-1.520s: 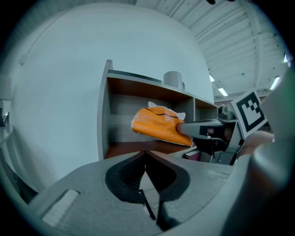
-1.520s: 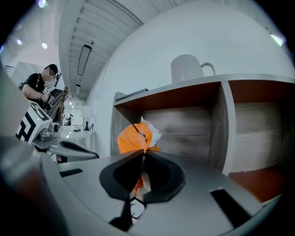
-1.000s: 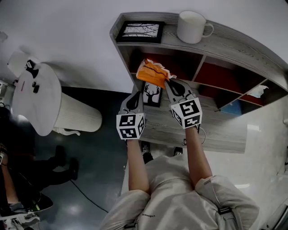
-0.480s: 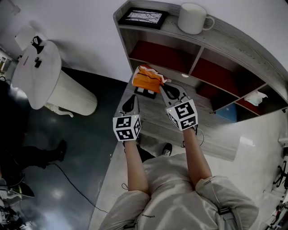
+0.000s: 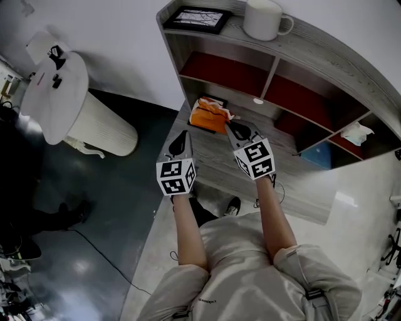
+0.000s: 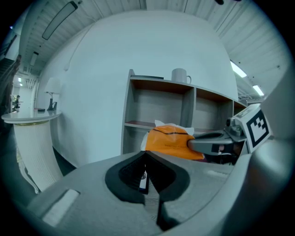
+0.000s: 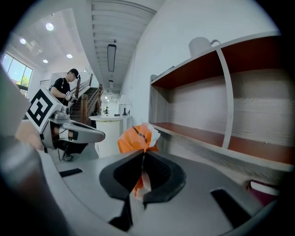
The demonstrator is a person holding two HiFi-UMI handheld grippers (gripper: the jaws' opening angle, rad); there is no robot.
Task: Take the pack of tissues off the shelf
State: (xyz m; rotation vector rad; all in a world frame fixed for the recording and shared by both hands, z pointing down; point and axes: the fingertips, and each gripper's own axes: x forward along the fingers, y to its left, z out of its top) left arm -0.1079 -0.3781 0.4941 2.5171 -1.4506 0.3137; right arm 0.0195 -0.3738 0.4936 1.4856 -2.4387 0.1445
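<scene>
Holding the pack of tissues point(image 5: 210, 116) pinched in the fully closed right tool point(image 5: 229, 125), brought it out of the shelf point(image 5: 273, 68) and down, just ahead of the tips, low over the tabletop point(image 5: 213, 164). Kept the left tool point(image 5: 183, 135) closed and empty alongside. Probably left only the setting down.

A grey wooden shelf point(image 5: 326, 57) stands against a white wall point(image 5: 119, 37), and its compartments have dark red back panels. On its top board, near the left corner, lies a framed picture point(image 5: 197, 19), and beside it stands a white mug point(image 5: 263, 20). In front of the shelf there is a grey wooden bench point(image 5: 297, 188). Left of the bench stands a round white table point(image 5: 53, 94) on a ribbed column. The floor point(image 5: 94, 244) there is dark and shiny, with a black cable point(image 5: 109, 263) on it; beyond the bench's right edge it is pale. The right gripper view shows round ceiling lamps point(image 7: 50, 26) and a window point(image 7: 11, 69).
</scene>
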